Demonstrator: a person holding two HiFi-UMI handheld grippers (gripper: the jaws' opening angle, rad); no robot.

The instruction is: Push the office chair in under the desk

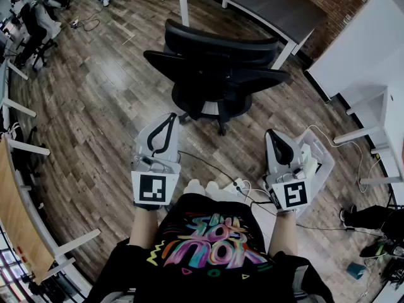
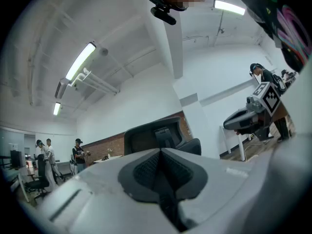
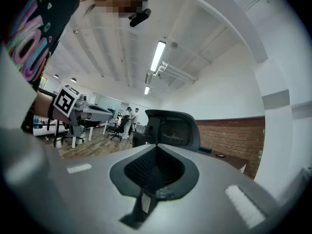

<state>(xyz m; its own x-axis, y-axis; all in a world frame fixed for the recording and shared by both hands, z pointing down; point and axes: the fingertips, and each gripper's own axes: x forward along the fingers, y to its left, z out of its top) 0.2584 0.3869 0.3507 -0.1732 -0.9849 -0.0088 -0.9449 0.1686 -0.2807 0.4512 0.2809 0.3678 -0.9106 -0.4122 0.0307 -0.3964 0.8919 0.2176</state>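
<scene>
Office chair (image 1: 218, 74), black and on castors, stands on the wood floor (image 1: 95, 106) in the middle of the head view, short of the desk (image 1: 271, 8), with none of it under the dark top yet. At the left, the left gripper (image 1: 169, 120) is held low in front of the person, jaws pressed together with nothing between them, well apart from the chair. Its own view looks past the closed tips at what seems to be the backrest. Between the person and the chair's base a cable (image 1: 205, 164) trails across the boards. At the right, the right gripper (image 1: 273, 136) is likewise closed and empty, level with its partner and no nearer the chair. The push has not begun, I judge. To do it well, keep both pairs of jaws closed as blunt pushers. Set one on each side of the backrest top so the chair does not swivel. Then roll it steadily up and to the right between the white desk legs (image 1: 287, 50), stepping over the cable rather than dragging it.
</scene>
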